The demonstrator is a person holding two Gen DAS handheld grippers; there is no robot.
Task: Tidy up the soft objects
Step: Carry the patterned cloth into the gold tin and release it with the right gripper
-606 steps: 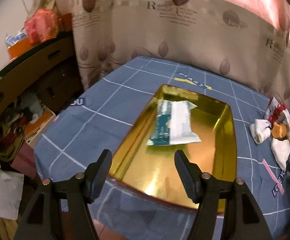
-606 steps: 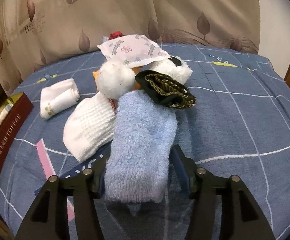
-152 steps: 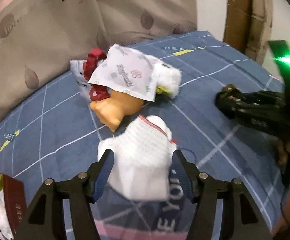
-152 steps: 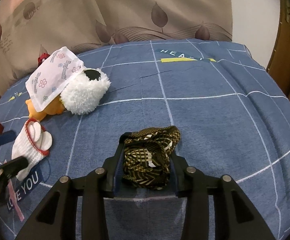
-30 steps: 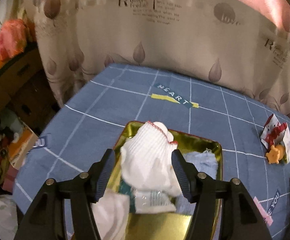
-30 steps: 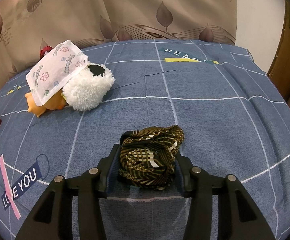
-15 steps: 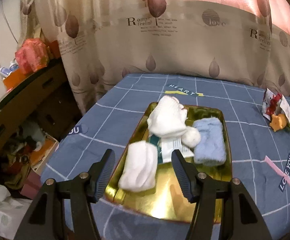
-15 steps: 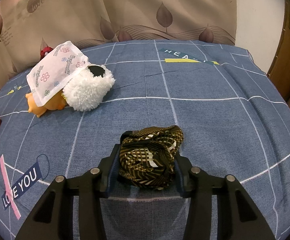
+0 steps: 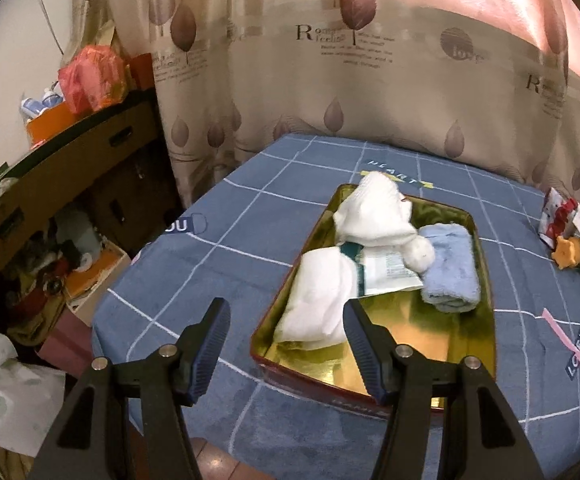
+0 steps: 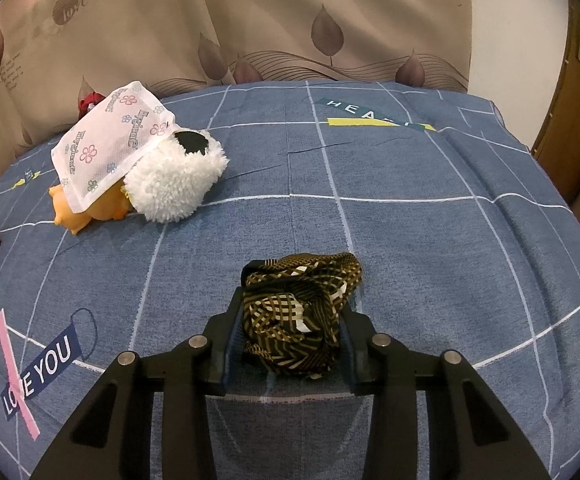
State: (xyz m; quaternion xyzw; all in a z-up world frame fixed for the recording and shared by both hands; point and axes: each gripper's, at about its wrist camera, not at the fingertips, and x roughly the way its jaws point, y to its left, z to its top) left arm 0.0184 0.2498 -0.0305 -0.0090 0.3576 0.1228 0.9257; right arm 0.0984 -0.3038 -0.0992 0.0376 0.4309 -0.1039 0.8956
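Since a second ago your left gripper [image 9: 285, 344] has let go of the ribbed white sock [image 9: 374, 216], which now lies at the far end of the gold rectangular tin tray [image 9: 486, 344] in the middle of the left view. Your left jaws stand wide apart with nothing between them, hanging short of the tray's near edge; the right-hand finger overlaps the near corner of the tin in the picture, but whether it touches I cannot tell.

Your right gripper [image 10: 290, 328] sits low in the centre of its frame, and its jaws have just been closing on the crumpled black-and-gold patterned cloth [image 10: 302, 312]. Both pads now press the cloth's sides, with the bundle resting on the blue grid-lined bedspread [image 10: 410, 240].

Only the left view shows you the tray's contents: a folded white towel [image 9: 318, 300] at the near left, a rolled light-blue fleece cloth [image 9: 450, 272] at the right, a white-and-green packet [image 9: 386, 272] between them, and a small white fluffy ball [image 9: 420, 254] against the sock. It also shows a dark wooden shelf [image 9: 69, 160] at the left.

Only the right view shows the fluffy white plush toy [image 10: 173, 176] clearly, at upper left, partly under a flower-printed white packet [image 10: 109, 144] and touching an orange rubber toy [image 10: 77, 210]
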